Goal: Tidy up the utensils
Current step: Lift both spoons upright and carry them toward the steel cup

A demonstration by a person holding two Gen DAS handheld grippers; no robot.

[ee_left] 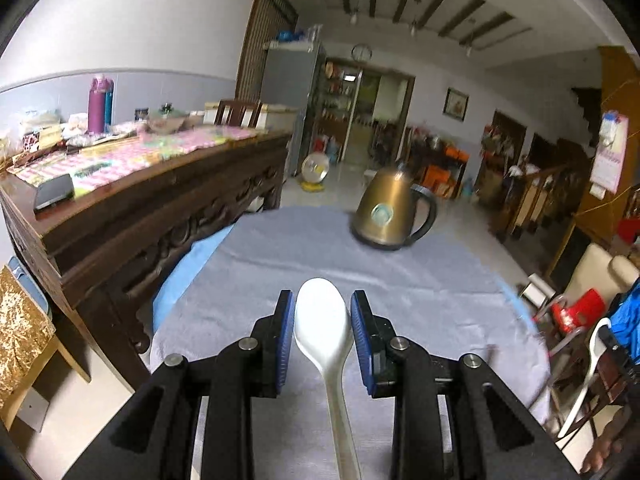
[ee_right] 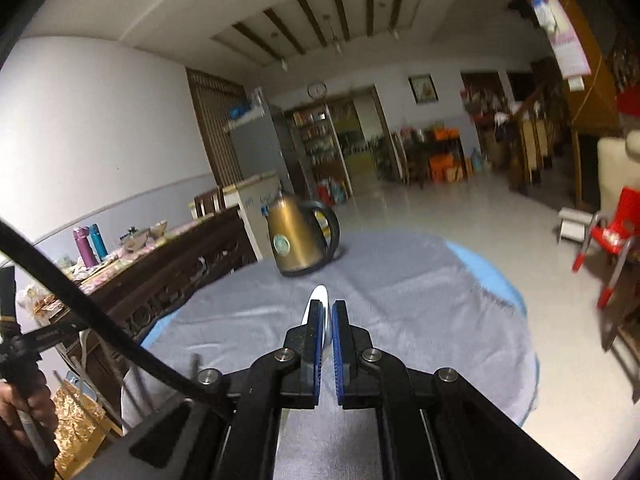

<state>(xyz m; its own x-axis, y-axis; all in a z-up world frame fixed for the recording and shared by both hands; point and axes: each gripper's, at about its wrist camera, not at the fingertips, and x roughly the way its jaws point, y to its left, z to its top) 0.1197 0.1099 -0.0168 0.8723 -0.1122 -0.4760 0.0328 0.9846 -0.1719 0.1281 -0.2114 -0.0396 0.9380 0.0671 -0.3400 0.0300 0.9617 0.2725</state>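
Observation:
A white plastic spoon point(ee_left: 322, 326) lies between the blue pads of my left gripper point(ee_left: 323, 300), bowl forward, handle running back toward the camera; the pads stand close beside the bowl and seem to hold it. My right gripper point(ee_right: 327, 308) is shut on a second white spoon point(ee_right: 319, 294), held on edge, with only its tip showing past the pads. Both grippers are above a round table with a grey cloth point(ee_left: 420, 280) that also shows in the right wrist view point(ee_right: 420, 312).
A bronze kettle point(ee_left: 390, 214) with a black handle stands at the table's far side, also in the right wrist view point(ee_right: 298, 240). A carved dark wood sideboard point(ee_left: 140, 216) with bottles and clutter is on the left. A red chair point(ee_right: 612, 236) stands at the right.

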